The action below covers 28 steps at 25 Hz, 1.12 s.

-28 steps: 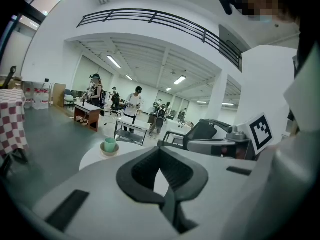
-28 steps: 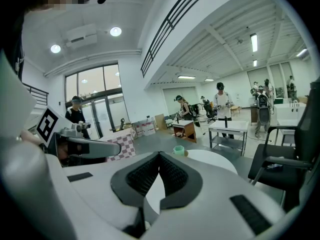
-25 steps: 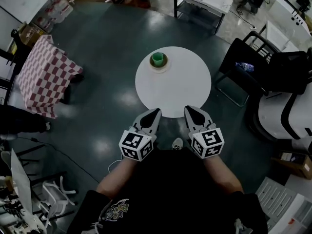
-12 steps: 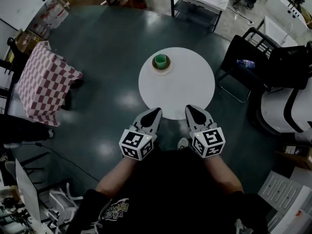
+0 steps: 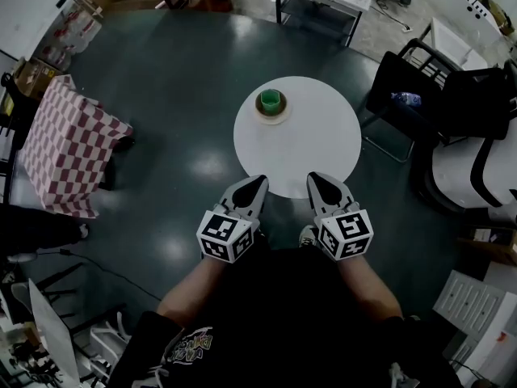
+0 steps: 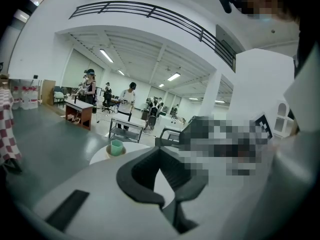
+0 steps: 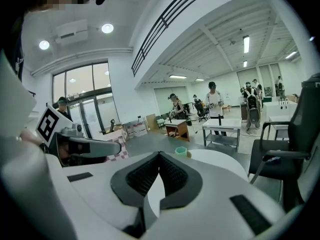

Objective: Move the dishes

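By the desk's (image 5: 311,144) far edge, green cup (image 5: 270,99) standing upright on saucer (image 5: 272,118), left claw (image 5: 261,181) and right claw (image 5: 313,177) hovering pressed together, empty.

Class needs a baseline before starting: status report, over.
Grippers: left gripper, right gripper shut, empty, at near edge of table. Dishes: green cup on saucer, far side, untouched. Nothing between.

We see a smooth, matt white top on the counter (image 5: 317,145), and the green cup (image 5: 270,99) looks like plastic. The dark floor (image 5: 186,71) is glossy and mirrors the lights, while the checked cloth (image 5: 69,144) hangs soft. The left tongs (image 5: 259,183) and right tongs (image 5: 312,179) have smooth white plastic shells with black ribbed pads (image 7: 173,176).
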Each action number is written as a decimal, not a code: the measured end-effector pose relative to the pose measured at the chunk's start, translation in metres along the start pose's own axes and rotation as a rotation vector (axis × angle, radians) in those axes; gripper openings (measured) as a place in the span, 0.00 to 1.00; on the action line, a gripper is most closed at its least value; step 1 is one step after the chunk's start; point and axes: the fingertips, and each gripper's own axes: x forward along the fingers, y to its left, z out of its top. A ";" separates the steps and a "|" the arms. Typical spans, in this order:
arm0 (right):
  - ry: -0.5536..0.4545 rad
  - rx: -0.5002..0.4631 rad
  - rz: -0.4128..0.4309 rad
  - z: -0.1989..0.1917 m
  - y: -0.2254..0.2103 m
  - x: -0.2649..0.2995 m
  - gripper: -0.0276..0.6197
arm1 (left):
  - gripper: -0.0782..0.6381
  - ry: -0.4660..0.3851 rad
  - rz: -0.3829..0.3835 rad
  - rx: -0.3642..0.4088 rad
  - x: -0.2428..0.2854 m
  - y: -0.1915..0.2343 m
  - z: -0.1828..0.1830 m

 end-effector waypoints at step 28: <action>-0.030 0.050 -0.171 -0.002 0.052 0.065 0.07 | 0.12 0.046 -0.154 0.042 -0.015 0.088 0.004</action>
